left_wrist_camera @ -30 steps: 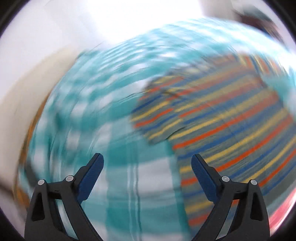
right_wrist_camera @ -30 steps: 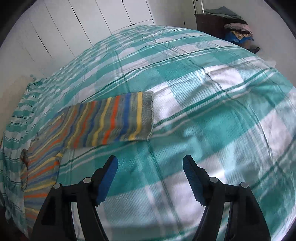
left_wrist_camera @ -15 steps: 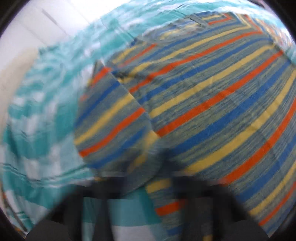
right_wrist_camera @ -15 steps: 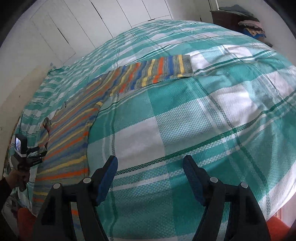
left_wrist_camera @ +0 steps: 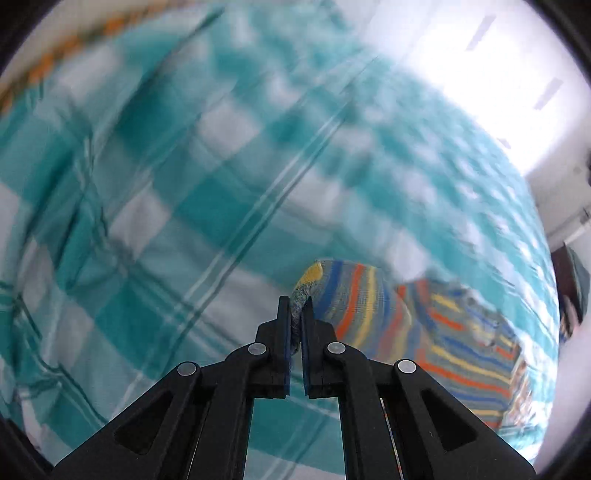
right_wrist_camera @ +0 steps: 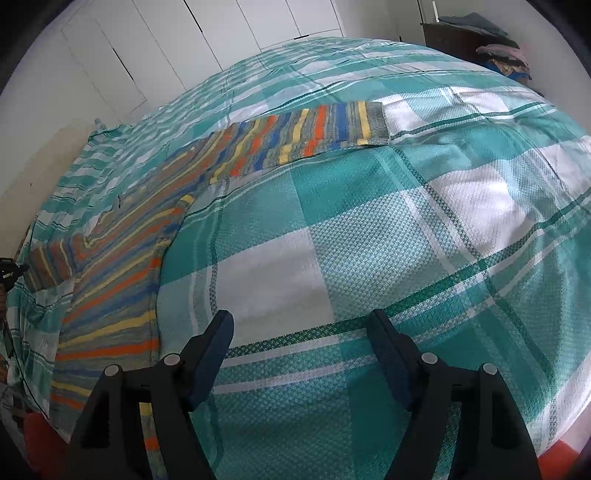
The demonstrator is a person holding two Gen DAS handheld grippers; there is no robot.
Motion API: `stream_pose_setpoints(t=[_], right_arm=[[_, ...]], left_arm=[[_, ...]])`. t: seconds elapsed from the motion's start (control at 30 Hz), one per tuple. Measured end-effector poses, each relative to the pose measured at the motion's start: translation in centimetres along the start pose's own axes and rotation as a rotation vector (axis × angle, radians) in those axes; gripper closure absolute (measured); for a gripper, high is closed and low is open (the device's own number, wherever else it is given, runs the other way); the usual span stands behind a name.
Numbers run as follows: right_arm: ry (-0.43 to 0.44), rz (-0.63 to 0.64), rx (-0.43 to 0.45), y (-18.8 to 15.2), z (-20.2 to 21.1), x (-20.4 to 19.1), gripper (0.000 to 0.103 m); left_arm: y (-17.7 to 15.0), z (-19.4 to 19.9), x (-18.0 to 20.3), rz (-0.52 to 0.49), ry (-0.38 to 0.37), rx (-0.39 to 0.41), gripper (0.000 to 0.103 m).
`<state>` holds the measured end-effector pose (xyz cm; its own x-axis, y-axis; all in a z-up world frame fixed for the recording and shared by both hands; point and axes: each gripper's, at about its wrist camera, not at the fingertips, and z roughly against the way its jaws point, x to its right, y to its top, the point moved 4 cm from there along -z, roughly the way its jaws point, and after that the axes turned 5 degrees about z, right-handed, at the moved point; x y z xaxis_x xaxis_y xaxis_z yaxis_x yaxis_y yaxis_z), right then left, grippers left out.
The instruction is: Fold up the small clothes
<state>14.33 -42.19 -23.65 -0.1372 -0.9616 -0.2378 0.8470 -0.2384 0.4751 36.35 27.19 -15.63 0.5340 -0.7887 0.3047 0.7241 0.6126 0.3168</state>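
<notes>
Sweater [right_wrist_camera: 122, 258], striped knit in orange, yellow, blue and grey, lies spread flat on the bed [right_wrist_camera: 406, 240] toward its left side, one sleeve [right_wrist_camera: 314, 129] stretched out across the checked teal and white cover. Looks soft, light and floppy; it will drape and sag from wherever it is lifted, and knit on woven cover probably drags a bit rather than slides. Best holds seem to be cuffs, hem corners and shoulder seams. Left gripper [left_wrist_camera: 295, 306] has its fingers pressed together on a bunched bit of the knit, apparently the other sleeve's end, lifted off the cover; the left wrist view is blurred, so exactly which part is hard to tell. Right gripper [right_wrist_camera: 303, 332] hangs over bare cover, well apart from the sweater, fingers spread, nothing between them. Around: white cupboard doors [right_wrist_camera: 258, 29] behind the bed, a dark dresser [right_wrist_camera: 454, 33] with piled clothes [right_wrist_camera: 498, 51] far right. Nothing lies on the sweater or blocks a fold.
</notes>
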Motion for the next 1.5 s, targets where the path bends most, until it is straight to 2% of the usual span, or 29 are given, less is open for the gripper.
stream_pose_setpoints(t=[0.03,0.13,0.17,0.2,0.23,0.27,0.3,0.43,0.47,0.53,0.57,0.67,0.77,0.9,1.07,1.13,1.23,1.27,1.3,1.37,1.43,1.5], right_arm=[[-0.004,0.003,-0.001,0.0,-0.1,-0.1,0.028],[-0.020,0.027,-0.006,-0.1,-0.5,-0.4,0.026],[-0.027,0.038,-0.009,-0.1,-0.7,-0.6,0.025],[-0.031,0.043,-0.009,-0.1,-0.7,-0.7,0.025],[-0.032,0.045,-0.009,-0.2,-0.7,-0.7,0.025],[-0.031,0.045,-0.008,-0.2,-0.7,-0.7,0.025],[-0.031,0.044,-0.008,-0.2,-0.6,-0.7,0.025],[-0.037,0.053,-0.014,-0.3,-0.9,-1.0,0.022],[-0.040,0.059,-0.014,-0.3,-1.0,-1.2,0.021],[-0.050,0.072,-0.014,-0.3,-1.2,-1.4,0.019],[-0.056,0.079,-0.015,-0.3,-1.3,-1.5,0.018],[-0.062,0.085,-0.015,-0.4,-1.4,-1.6,0.018],[-0.044,0.069,-0.008,-0.4,-1.1,-1.3,0.018],[-0.051,0.080,-0.012,-0.4,-1.3,-1.3,0.018],[-0.058,0.093,-0.018,-0.6,-1.5,-1.4,0.017],[-0.063,0.099,-0.024,-0.7,-1.7,-1.4,0.017],[-0.078,0.129,-0.034,-0.8,-2.1,-1.8,0.012],[-0.084,0.141,-0.037,-0.9,-2.2,-1.9,0.012],[-0.089,0.150,-0.038,-0.9,-2.3,-2.1,0.011],[-0.093,0.157,-0.037,-1.0,-2.2,-2.2,0.010],[-0.091,0.159,-0.034,-1.2,-2.1,-2.2,0.010],[-0.094,0.164,-0.032,-1.3,-2.0,-2.2,0.010]], left_arm=[[-0.2,-1.4,-1.1,0.041,-0.004,-0.049,0.099],[-1.1,-4.7,-4.1,0.128,0.034,-0.092,0.092],[-1.6,-5.6,-5.3,0.185,0.009,-0.104,0.084],[-2.2,-6.0,-6.1,0.234,-0.031,-0.112,0.065],[-2.6,-6.1,-6.8,0.272,-0.071,-0.112,0.055],[-3.4,-6.1,-7.4,0.311,-0.121,-0.102,0.040],[-3.8,-6.1,-7.8,0.322,-0.142,-0.092,0.036],[-5.8,-6.4,-7.6,0.258,-0.162,-0.098,0.035],[-6.1,-6.5,-7.6,0.244,-0.159,-0.102,0.039],[-6.9,-7.0,-6.7,0.229,-0.169,-0.128,0.083],[-7.3,-7.3,-5.8,0.200,-0.175,-0.162,0.094],[-7.6,-5.6,-4.3,0.124,-0.100,-0.124,0.095],[-8.2,-3.8,-6.4,0.166,-0.019,-0.112,0.095],[-7.9,-4.9,-8.9,0.226,0.032,-0.131,0.095],[-8.1,-6.9,-8.2,0.174,0.144,-0.119,0.095],[-8.0,-7.4,-7.8,0.162,0.170,-0.117,0.091],[-7.9,-7.0,-7.4,0.165,0.155,-0.119,0.074],[-8.1,-6.3,-7.4,0.168,0.155,-0.113,0.056],[-8.4,-5.3,-7.7,0.168,0.155,-0.097,0.043],[-9.3,-3.3,-7.7,0.134,0.173,-0.051,0.039],[-10.3,-1.6,-6.9,0.050,0.209,-0.015,0.040],[-11.1,0.6,-4.5,-0.077,0.201,0.032,0.040]])
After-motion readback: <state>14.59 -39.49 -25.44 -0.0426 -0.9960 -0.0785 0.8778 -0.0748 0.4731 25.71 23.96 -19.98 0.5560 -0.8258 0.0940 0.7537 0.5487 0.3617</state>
